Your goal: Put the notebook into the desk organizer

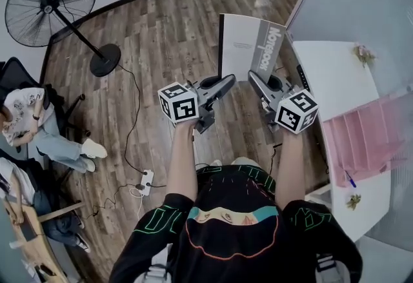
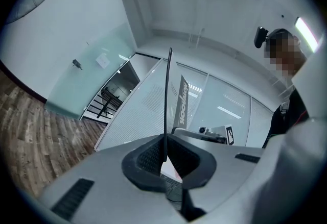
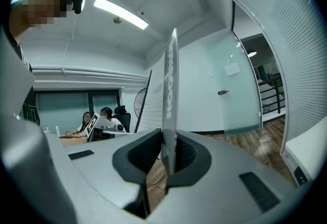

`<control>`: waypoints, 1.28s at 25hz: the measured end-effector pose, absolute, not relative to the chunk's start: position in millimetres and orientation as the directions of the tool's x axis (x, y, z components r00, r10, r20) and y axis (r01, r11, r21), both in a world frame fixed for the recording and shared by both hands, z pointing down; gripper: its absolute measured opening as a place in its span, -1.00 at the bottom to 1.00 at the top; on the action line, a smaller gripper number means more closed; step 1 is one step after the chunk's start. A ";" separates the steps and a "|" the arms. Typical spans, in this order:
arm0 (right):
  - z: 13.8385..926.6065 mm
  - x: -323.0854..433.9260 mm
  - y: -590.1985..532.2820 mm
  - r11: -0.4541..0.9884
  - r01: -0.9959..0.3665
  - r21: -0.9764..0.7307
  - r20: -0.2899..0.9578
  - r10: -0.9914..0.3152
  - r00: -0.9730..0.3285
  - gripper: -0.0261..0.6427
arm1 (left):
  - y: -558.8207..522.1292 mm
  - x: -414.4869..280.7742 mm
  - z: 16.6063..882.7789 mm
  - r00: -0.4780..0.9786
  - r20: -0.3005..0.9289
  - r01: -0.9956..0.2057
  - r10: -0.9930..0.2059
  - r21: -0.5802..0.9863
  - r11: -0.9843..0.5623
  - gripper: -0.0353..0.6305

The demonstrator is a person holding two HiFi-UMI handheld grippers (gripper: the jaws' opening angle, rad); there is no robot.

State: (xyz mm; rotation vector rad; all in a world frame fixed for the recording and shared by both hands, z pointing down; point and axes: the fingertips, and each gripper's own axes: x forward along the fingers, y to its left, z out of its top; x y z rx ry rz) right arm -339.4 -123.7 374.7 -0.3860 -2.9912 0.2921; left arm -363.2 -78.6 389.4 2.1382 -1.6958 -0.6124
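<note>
In the head view I hold a grey notebook (image 1: 251,49) upright and partly open in front of me, above the wooden floor. My left gripper (image 1: 229,78) is shut on the bottom edge of its dark left cover (image 2: 167,100). My right gripper (image 1: 253,77) is shut on the bottom of the lettered grey cover (image 3: 169,100). Each gripper view shows a thin cover edge pinched between the pads, at the left gripper (image 2: 164,159) and at the right gripper (image 3: 166,159). The pink desk organizer (image 1: 361,136) stands on the white desk (image 1: 335,75) to my right, apart from both grippers.
A standing fan (image 1: 51,1) is at the far left, with a cable running to a power strip (image 1: 146,180) on the floor. A seated person (image 1: 39,127) is at the left edge. A blue pen (image 1: 349,179) lies on the desk near the organizer.
</note>
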 end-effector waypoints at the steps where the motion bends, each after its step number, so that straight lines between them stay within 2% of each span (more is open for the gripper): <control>1: 375.4 -340.9 -126.1 0.949 0.237 -0.206 0.091 0.260 -0.961 -0.87 | -81.0 -364.6 390.1 0.195 -0.120 -0.823 -0.973 0.519 -0.229 -0.88; 15: 416.3 -315.8 -147.6 0.948 0.159 -0.276 0.133 0.201 -0.971 -0.87 | -102.7 -341.1 428.5 0.251 -0.076 -0.776 -0.965 0.580 -0.248 -0.88; 20: 422.6 -303.2 -153.3 0.945 0.087 -0.315 0.158 0.143 -0.977 -0.87 | -109.4 -330.4 433.7 0.313 -0.052 -0.742 -0.948 0.610 -0.278 -0.88; 32: 462.7 -218.6 -187.1 0.902 -0.136 -0.409 0.206 -0.054 -0.977 -0.87 | -147.4 -253.7 469.3 0.512 0.005 -0.638 -0.859 0.672 -0.376 -0.88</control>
